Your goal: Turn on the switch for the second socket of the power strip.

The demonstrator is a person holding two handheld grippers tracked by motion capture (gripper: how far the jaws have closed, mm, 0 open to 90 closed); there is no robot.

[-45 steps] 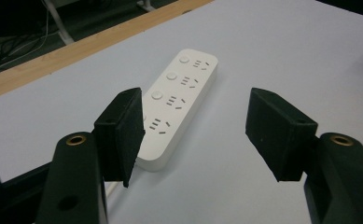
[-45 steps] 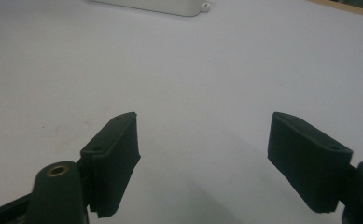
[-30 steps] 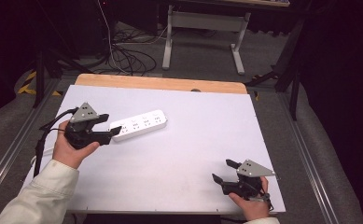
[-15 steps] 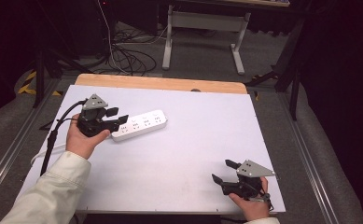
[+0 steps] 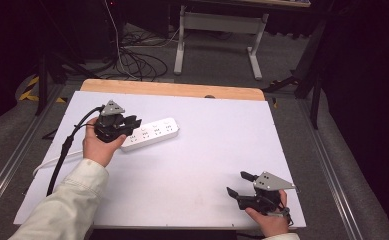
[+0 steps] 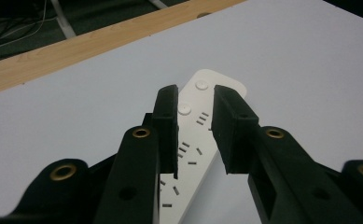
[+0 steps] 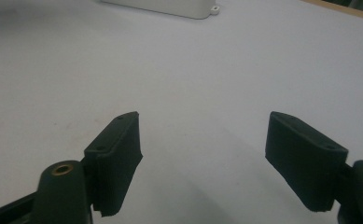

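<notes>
The left gripper (image 5: pixel 132 122) is at the far left, tilted down, and its jaws have just been closing, now narrow. The right gripper (image 5: pixel 241 184) rests near right, its jaws wide apart.

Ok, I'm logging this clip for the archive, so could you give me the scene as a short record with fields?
surface: white table with a wooden far edge
object: white power strip, flat on the table
left hand-held gripper: over the strip's near end, jaws just been closing astride it, narrow gap, not yet gripping
right hand-held gripper: near the table's front right corner, jaws wide, nothing between them
cable: white cord runs off the left edge
</notes>
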